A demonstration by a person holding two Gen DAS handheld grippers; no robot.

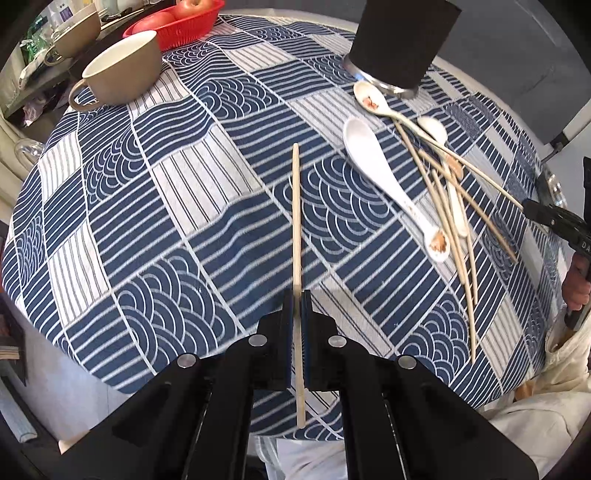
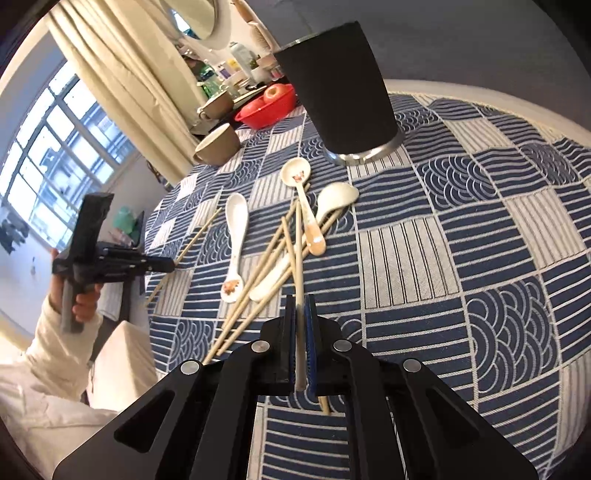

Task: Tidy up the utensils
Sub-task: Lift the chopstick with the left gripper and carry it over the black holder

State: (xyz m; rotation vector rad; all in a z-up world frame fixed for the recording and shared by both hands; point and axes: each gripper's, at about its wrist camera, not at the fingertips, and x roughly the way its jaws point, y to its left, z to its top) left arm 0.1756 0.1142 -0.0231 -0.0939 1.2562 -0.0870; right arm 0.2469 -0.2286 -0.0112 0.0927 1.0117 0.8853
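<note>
Both wrist views look down their fingers (image 1: 286, 314), close over the shared tablecloth (image 2: 480, 229).

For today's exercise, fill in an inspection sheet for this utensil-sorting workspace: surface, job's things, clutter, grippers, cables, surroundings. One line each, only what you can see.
Surface: table with a blue and white patterned cloth.
Job's things: tall black holder upright; three ceramic spoons and loose chopsticks lying crossed in a pile in front of it.
Clutter: tan mug and red basket of fruit at the far edge.
Grippers: left gripper shut on a single chopstick, raised off the cloth; right gripper shut on another chopstick.
Cables: nothing seen.
Surroundings: window with cream curtain; shelf of bottles behind.
</note>
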